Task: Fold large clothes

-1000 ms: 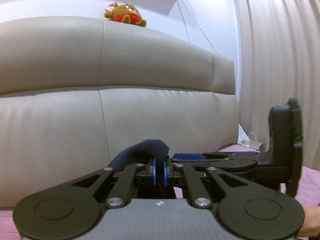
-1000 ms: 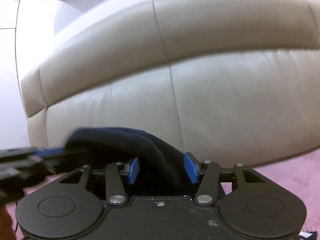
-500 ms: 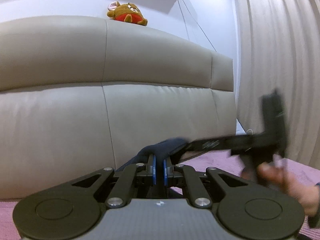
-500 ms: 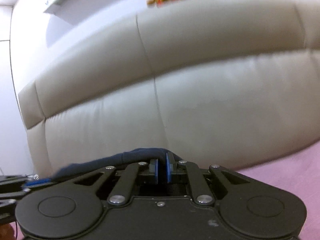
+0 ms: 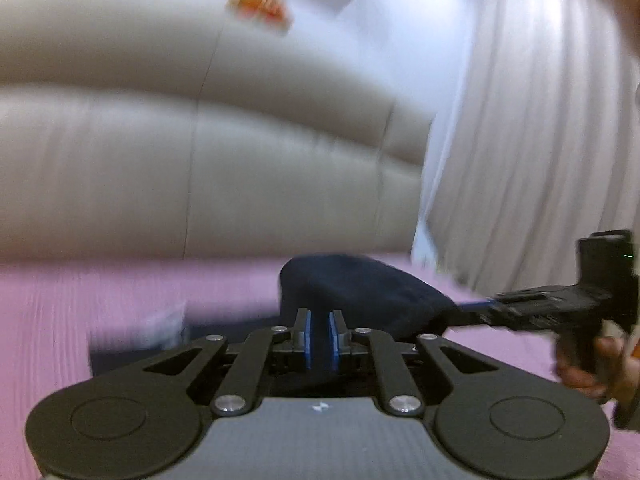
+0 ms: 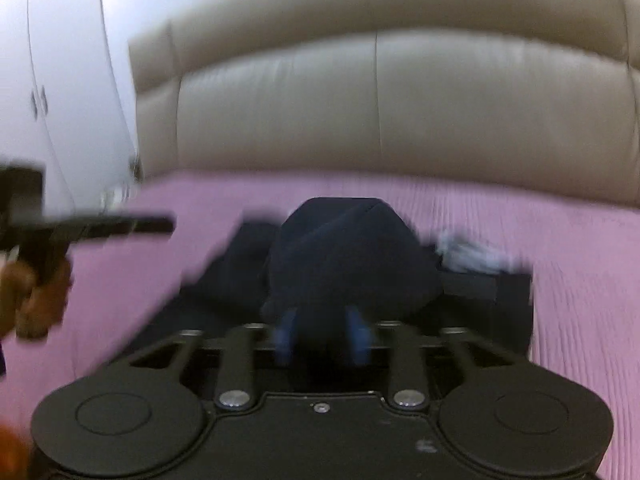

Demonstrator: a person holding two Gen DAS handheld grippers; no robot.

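Navy garment (image 6: 344,256): soft, limp; grip edges. Left hand-held gripper (image 5: 319,336) nearly closed on it; right hand-held gripper (image 6: 322,330) part-open, straddling cloth at 12 o'clock.

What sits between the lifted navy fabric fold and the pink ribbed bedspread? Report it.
Only the garment's own flat navy lower layer lies under the lifted navy fabric fold on the pink ribbed bedspread. A pale blurred patch sits beside it, right; unidentifiable.

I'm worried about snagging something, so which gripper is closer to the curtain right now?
Right. The right gripper reaches in from the side where the curtain hangs, its tips at the navy garment. The left gripper sits farther over, away from the curtain.
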